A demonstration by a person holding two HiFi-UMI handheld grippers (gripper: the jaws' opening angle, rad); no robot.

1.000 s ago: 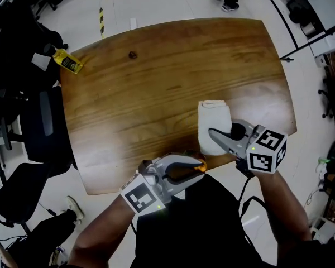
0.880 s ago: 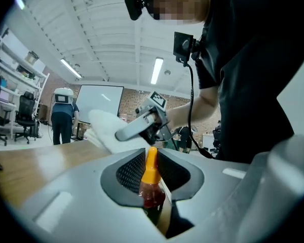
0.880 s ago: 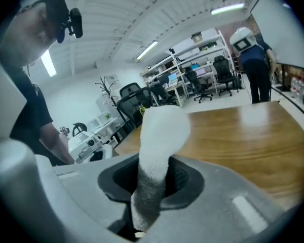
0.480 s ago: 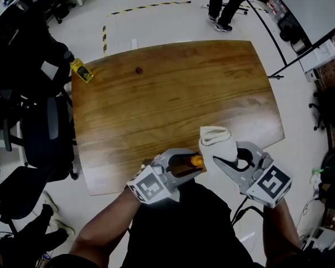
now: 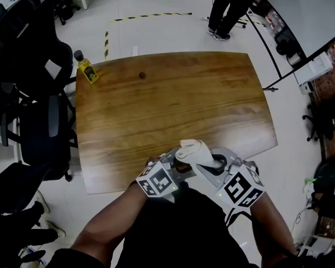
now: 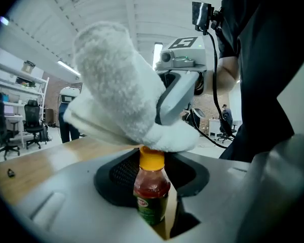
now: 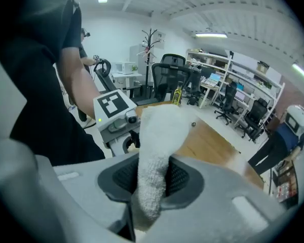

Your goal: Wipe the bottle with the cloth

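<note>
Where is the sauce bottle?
The bottle is low centre in the left gripper view, between the jaws, which have just been closing; the cloth touches its cap.

The head view looks steeply down from above onto the worktop point(image 5: 167, 94). The two gripper views sit close behind their own fingers point(image 6: 61, 196), facing each other; all three views share the cloth point(image 5: 194, 149) just beyond the fingers.

At the middle of the worktop's point(image 5: 173, 105) near edge, the cloth point(image 5: 195, 151) rests on the cap of the bottle point(image 6: 152, 191). A second bottle point(image 5: 86, 67) stands at the far left corner. Chairs point(image 5: 28, 54) stand left of the worktop. A person point(image 5: 231, 4) stands beyond its far edge.
</note>
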